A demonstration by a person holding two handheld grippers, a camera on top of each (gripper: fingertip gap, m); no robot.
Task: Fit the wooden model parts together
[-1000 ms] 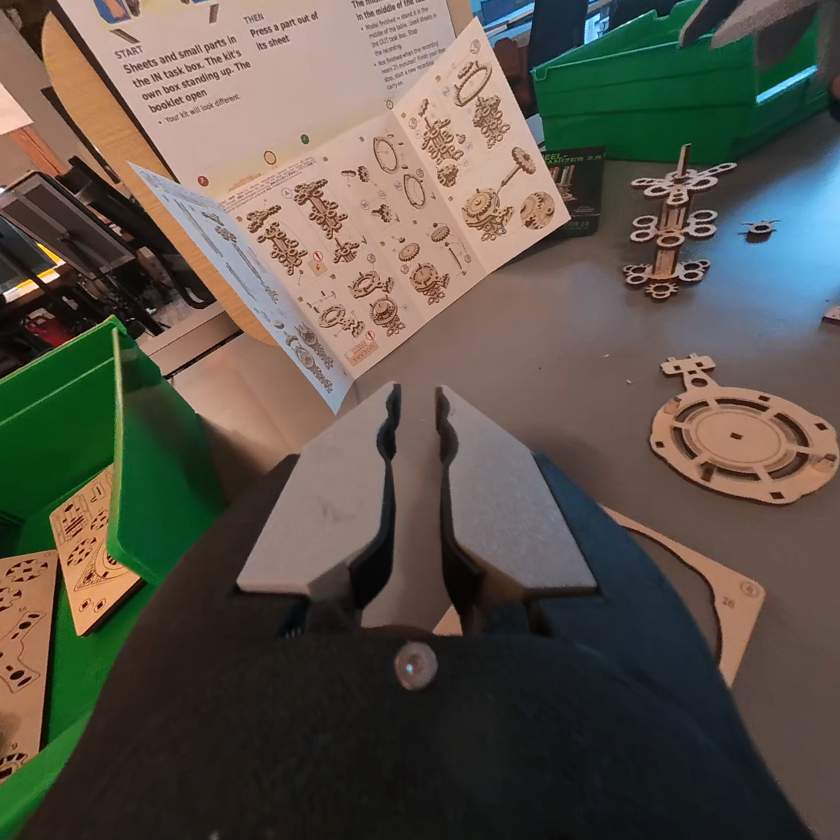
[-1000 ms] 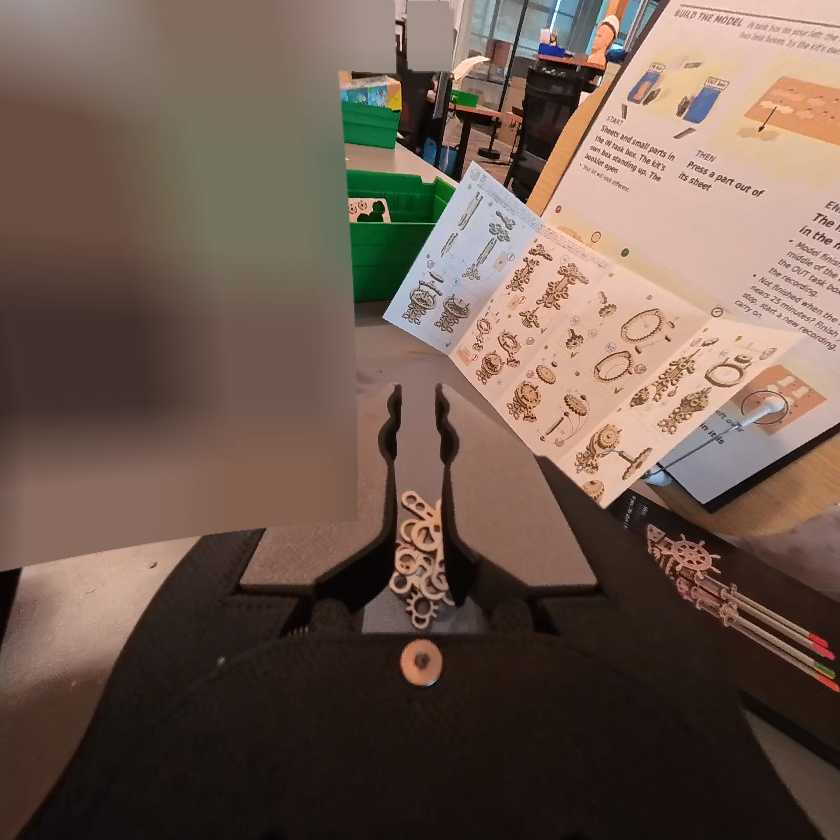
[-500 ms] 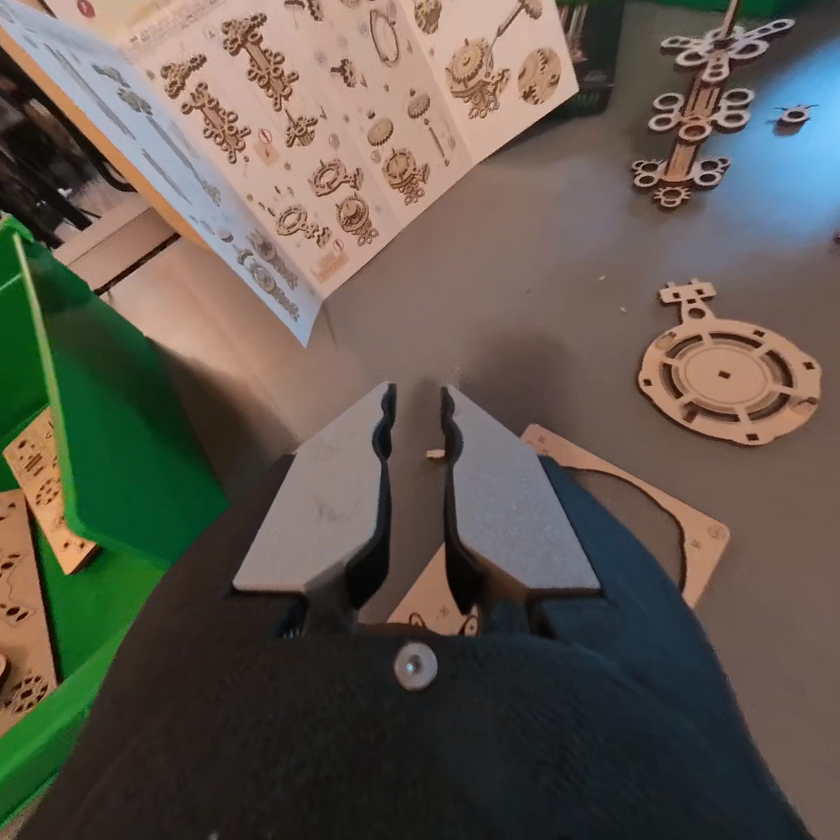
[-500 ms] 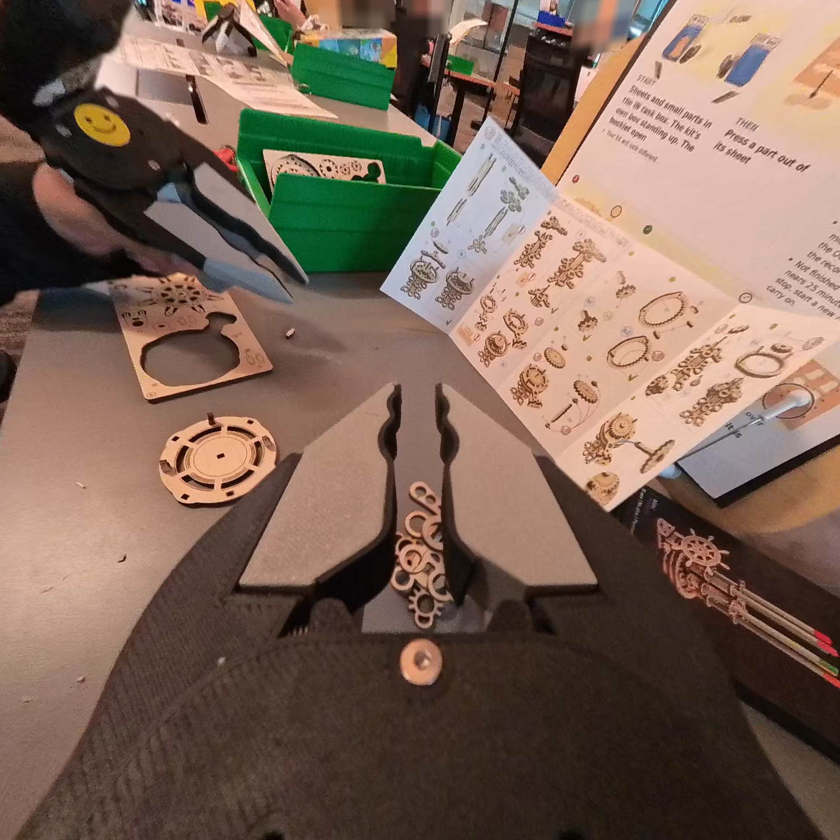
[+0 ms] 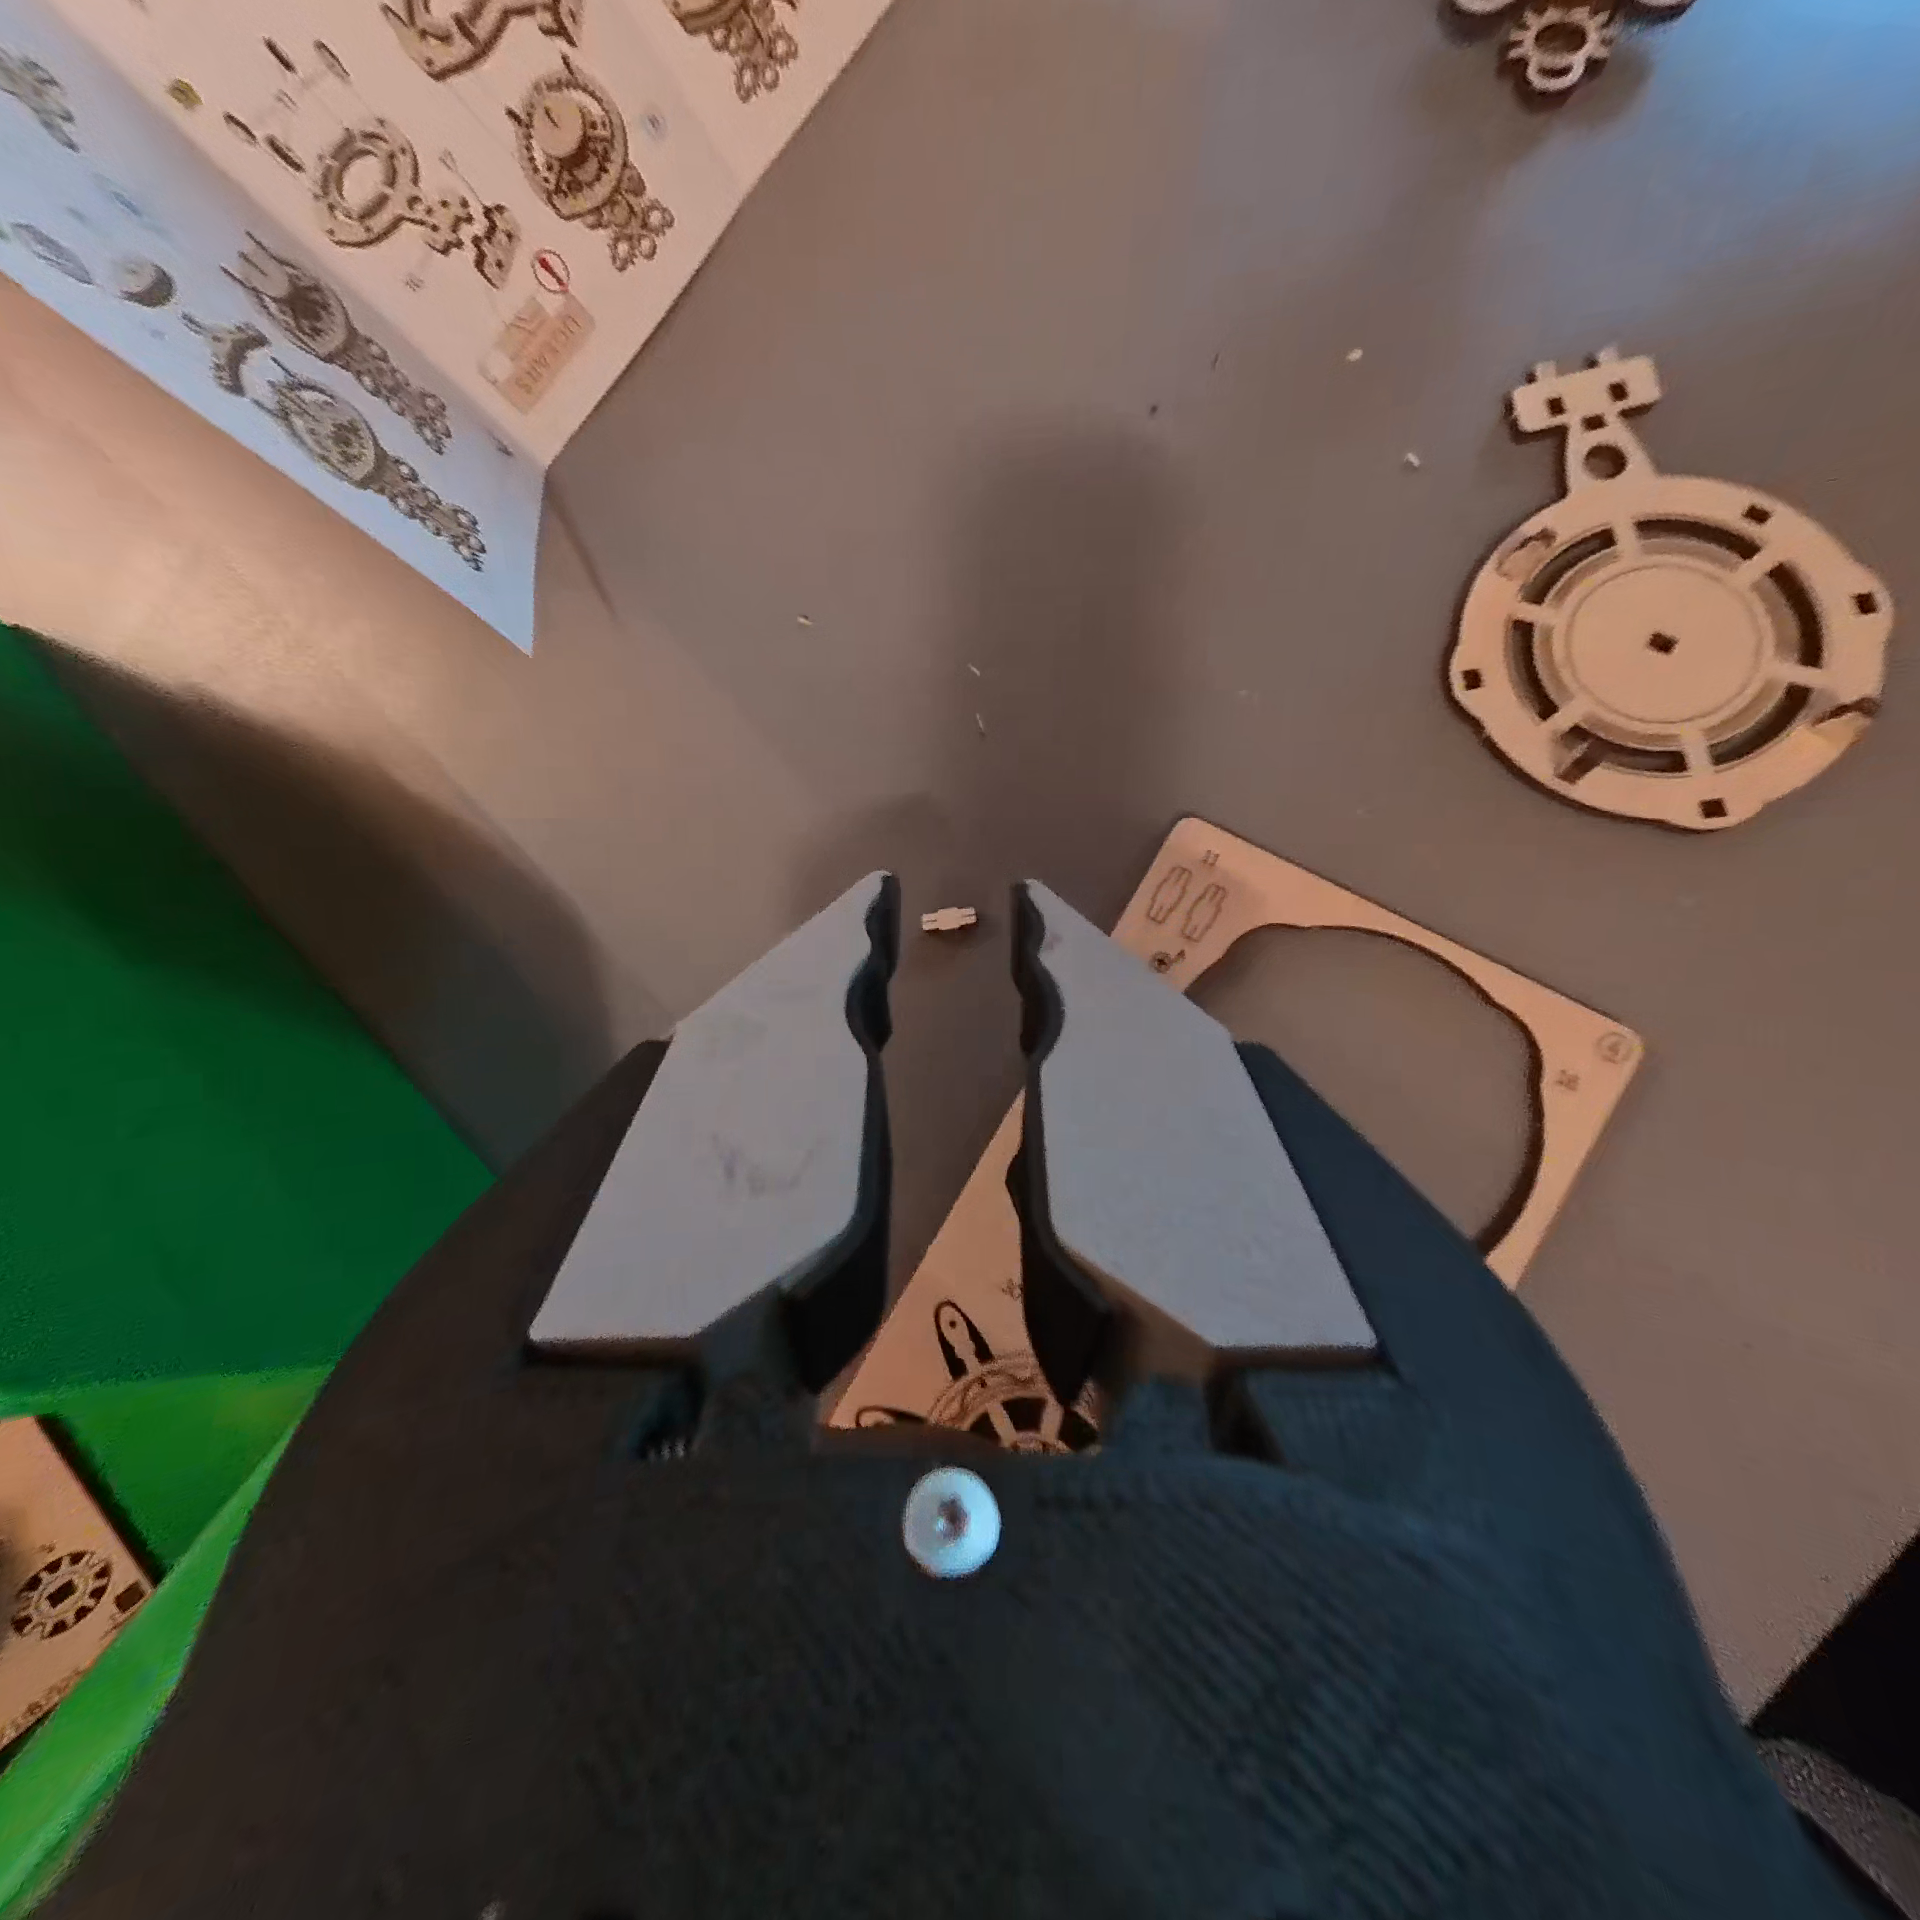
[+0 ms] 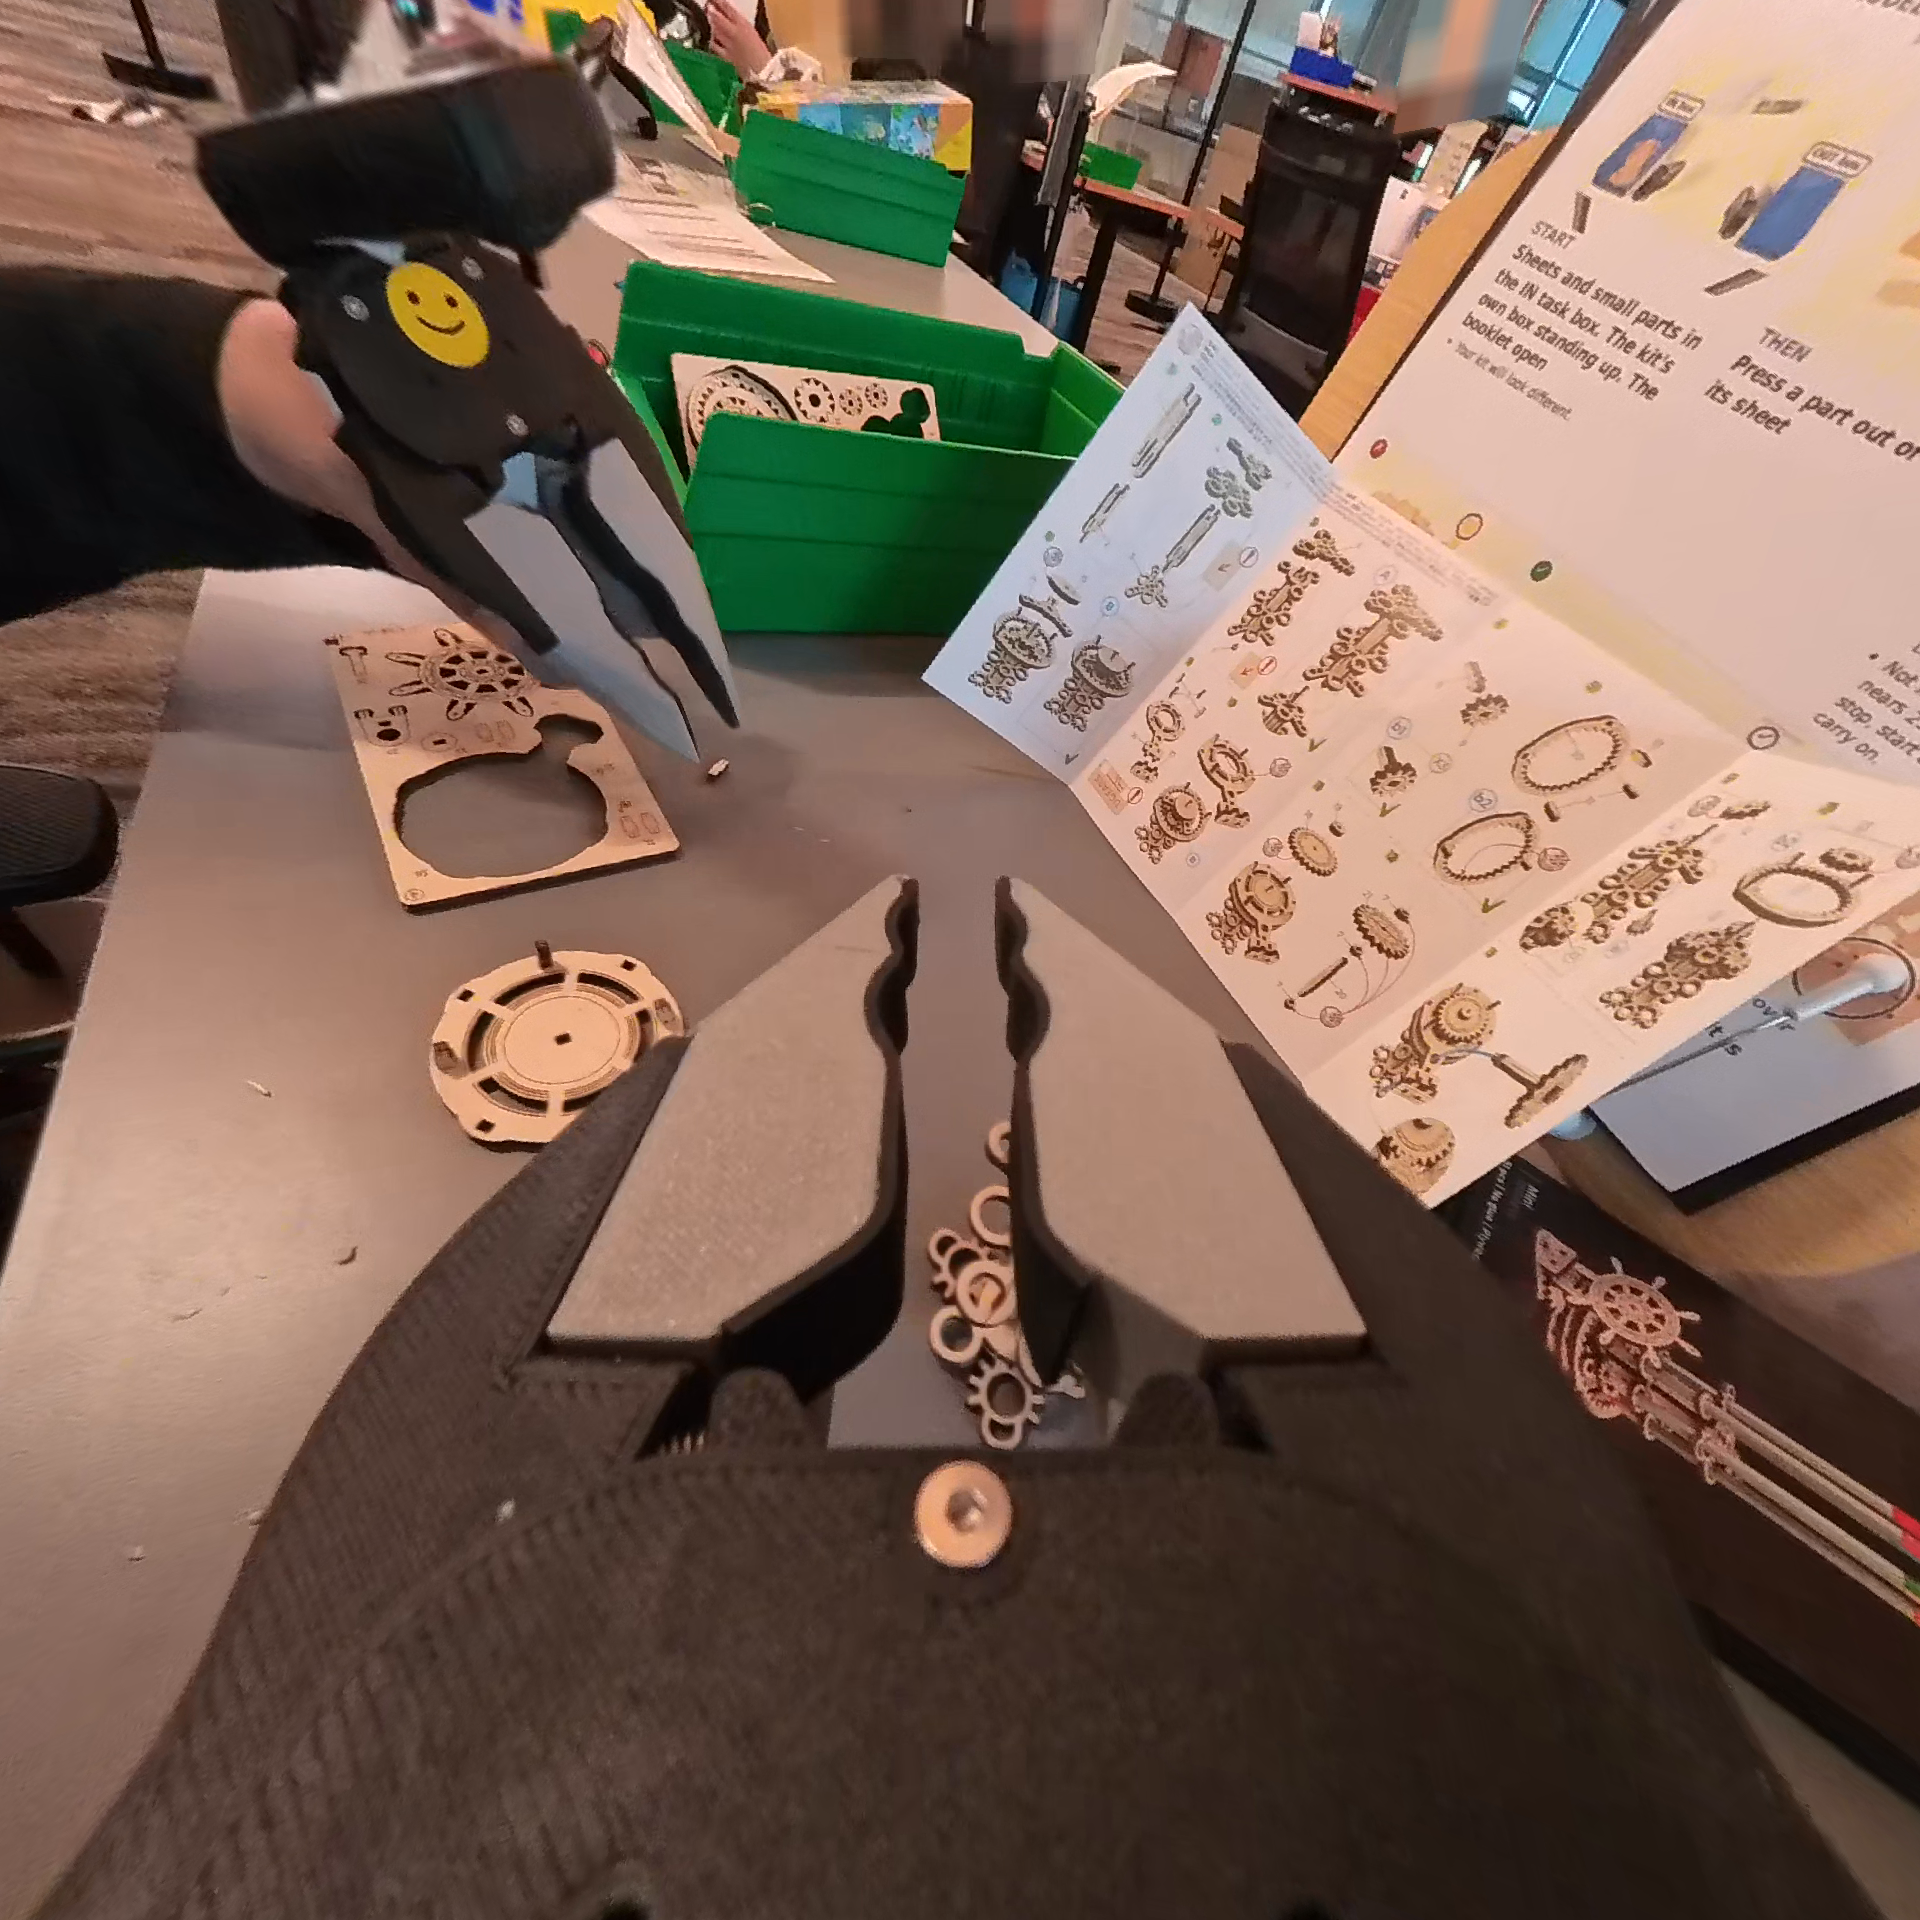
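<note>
My left gripper [image 5: 951, 894] is open a little and empty, with its tips low over the grey table on either side of a tiny wooden peg [image 5: 950, 920]. It also shows in the right wrist view [image 6: 715, 736], just above that peg [image 6: 715, 770]. Right of it lie a punched-out plywood sheet [image 5: 1184, 904] and a round slotted wooden disc [image 5: 1662, 644]. My right gripper [image 6: 956, 894] has its jaws a narrow gap apart. A ringed wooden tower [image 6: 982, 1288] shows through that gap, below the fingers. The tower's foot stands on the table at the top of the left wrist view [image 5: 1548, 52].
A green bin [image 5: 156, 1039] holding more plywood sheets stands to the left. A folded instruction booklet [image 6: 1351, 779] stands against a printed board [image 6: 1714, 260]. A black kit box [image 6: 1714, 1403] lies at the right. Small wood chips are scattered on the table. The left gripper's tips are roughly 20 centimetres from the right gripper's. About 12 centimetres separates my left fingertips from the round slotted wooden disc [image 5: 1662, 644]. It is also in sight in the right wrist view [image 6: 562, 1039].
My left gripper has tilted down and dropped toward the table until its tips bracket the small peg, and its jaws have opened slightly. My right gripper has hardly moved.
</note>
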